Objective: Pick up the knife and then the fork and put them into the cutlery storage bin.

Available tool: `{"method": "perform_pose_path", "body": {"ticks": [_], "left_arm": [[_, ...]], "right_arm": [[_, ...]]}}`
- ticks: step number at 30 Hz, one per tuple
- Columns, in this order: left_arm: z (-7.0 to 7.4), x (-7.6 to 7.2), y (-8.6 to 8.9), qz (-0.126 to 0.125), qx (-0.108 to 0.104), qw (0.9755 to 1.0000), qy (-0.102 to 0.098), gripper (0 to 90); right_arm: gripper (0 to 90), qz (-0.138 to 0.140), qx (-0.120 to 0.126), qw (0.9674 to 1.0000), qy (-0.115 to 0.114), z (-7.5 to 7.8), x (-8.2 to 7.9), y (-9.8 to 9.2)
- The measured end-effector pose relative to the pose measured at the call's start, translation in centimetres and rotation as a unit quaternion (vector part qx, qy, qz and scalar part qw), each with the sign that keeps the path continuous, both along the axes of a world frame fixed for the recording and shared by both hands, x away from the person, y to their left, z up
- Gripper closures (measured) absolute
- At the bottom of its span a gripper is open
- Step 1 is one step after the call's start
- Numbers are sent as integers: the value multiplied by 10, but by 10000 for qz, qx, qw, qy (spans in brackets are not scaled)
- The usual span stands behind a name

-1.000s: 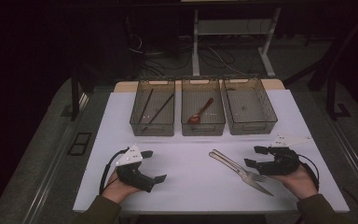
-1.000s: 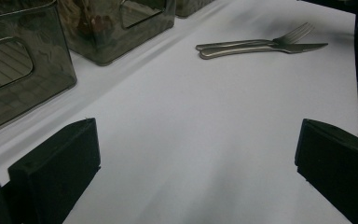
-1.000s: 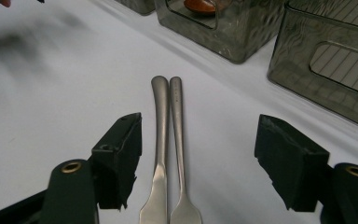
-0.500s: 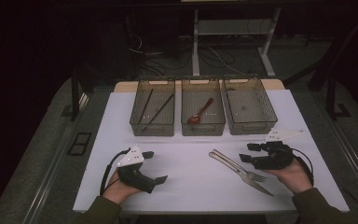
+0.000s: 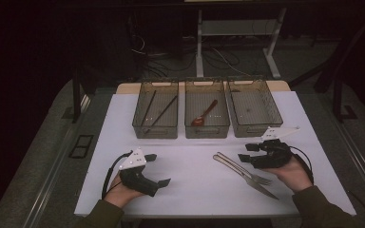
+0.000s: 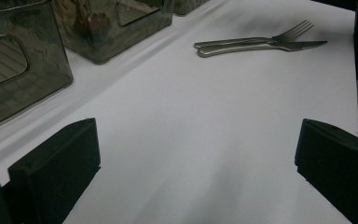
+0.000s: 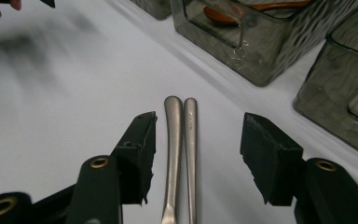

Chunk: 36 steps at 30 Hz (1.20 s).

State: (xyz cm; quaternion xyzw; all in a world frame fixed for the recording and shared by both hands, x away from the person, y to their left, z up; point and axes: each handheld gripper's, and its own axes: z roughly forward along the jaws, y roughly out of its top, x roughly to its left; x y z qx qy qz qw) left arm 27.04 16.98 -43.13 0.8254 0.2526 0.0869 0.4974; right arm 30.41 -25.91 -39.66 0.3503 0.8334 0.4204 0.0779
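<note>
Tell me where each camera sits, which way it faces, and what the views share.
High view: above the person's table edge, looking forward and down; both hands, left tool, right tool.
Left gripper view: rides the left tool, open jaws, facing across the table to fork and knife.
Right gripper view: rides the right tool, jaws straddling both handles.
Shared: fork, knife, spoon bin.

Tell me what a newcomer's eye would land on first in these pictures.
First, the fork and knife lying side by side on the white table, their handles between the open jaws of the right gripper, which have just been closing. Behind stand three clear bins: chopsticks in the left, a brown spoon in the middle. The left gripper rests open at front left.
</note>
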Motion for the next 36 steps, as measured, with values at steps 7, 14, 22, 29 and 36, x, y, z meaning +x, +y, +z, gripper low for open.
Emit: {"method": "perform_pose_path", "body": {"ticks": [7,14,22,29,36], "left_arm": [[0,0,0,-13,-4,10000,2,0],[-1,0,-1,-24,-9,10000,12,0],[-1,0,-1,-35,-10,10000,13,0],[-1,0,-1,-44,-1,10000,8,0],[-1,0,-2,-64,18,10000,9,0]], "right_arm": [[475,103,-138,9998,139,2,8,7],[492,176,-441,9982,367,1,16,15],[522,284,-1040,9925,585,-1,22,23],[571,368,-1448,9856,791,-5,22,26],[642,475,-1786,9777,994,-11,22,28]]}}
